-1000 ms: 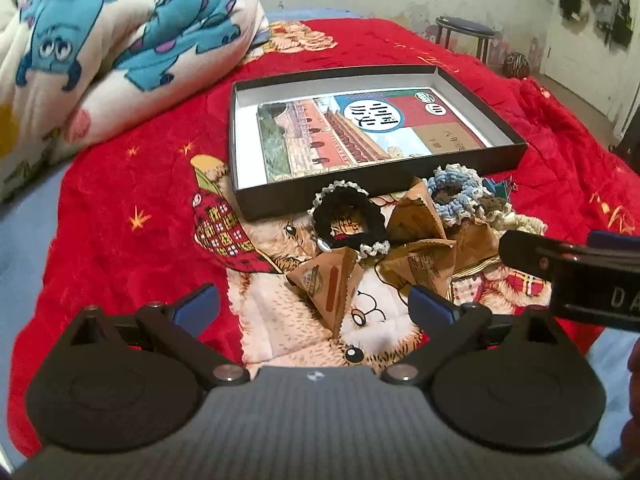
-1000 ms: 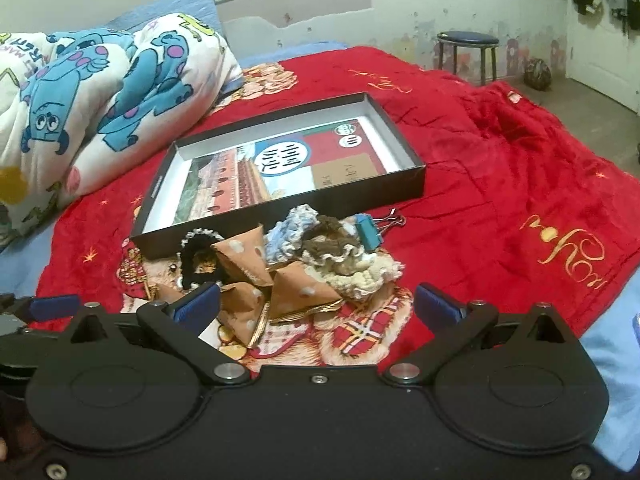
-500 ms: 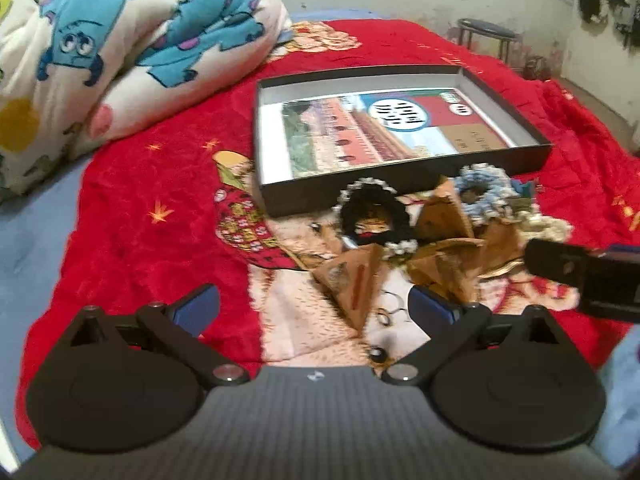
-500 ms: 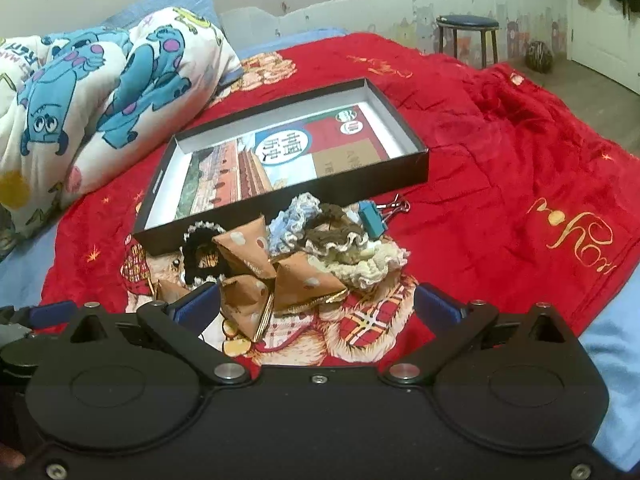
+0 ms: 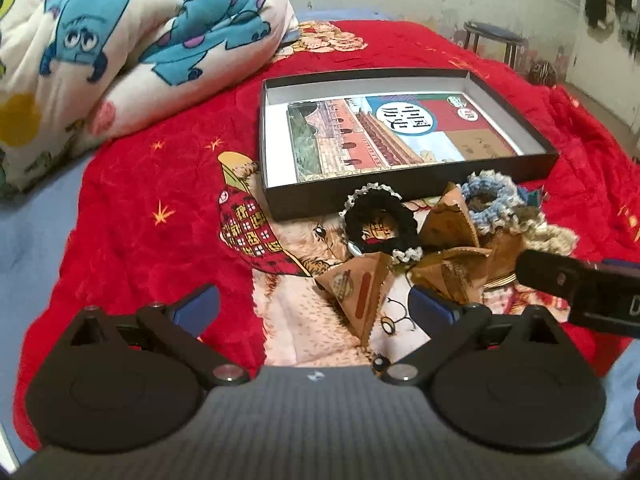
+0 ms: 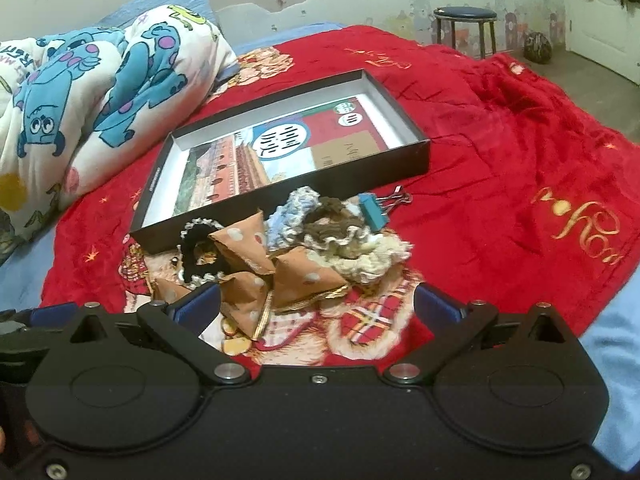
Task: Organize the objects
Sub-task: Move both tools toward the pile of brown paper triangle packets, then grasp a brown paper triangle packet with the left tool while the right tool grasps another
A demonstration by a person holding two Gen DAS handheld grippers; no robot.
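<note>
A bed lies under a red blanket point(image 6: 500, 128) printed with a cartoon bear, spreading ahead of both tools. A rolled quilt point(image 5: 132, 36) with blue monsters sits far ahead and to the left of the left tool point(image 5: 314, 308). Straight ahead of both tools, beyond the pile of small things, lies a shallow black box point(image 5: 404, 196), open on top, with a printed picture sheet point(image 5: 384, 136) flat on its floor. Far beyond the box, off the bed, stands a round stool point(image 6: 466, 14).

The left tool hovers low over the blanket with its blue-padded fingers spread wide and nothing between them. The right tool point(image 6: 318, 306) is likewise spread wide and empty; from the left wrist view its black body shows at the right edge.

Between the tools and the box's near wall is the clutter. A black scrunchie point(image 5: 380, 224) with pale trim lies just ahead of the left tool, touching a brown triangular pouch point(image 5: 360, 292) that sits between that tool's fingers. More brown pouches point(image 6: 296, 276) lie just ahead of the right tool. Behind them are a blue-and-white scrunchie point(image 6: 292, 210), a brown scrunchie point(image 6: 332, 220) and a cream scrunchie point(image 6: 380, 256), heaped together. A teal binder clip point(image 6: 374, 210) rests at the heap's far right, near the box.
</note>
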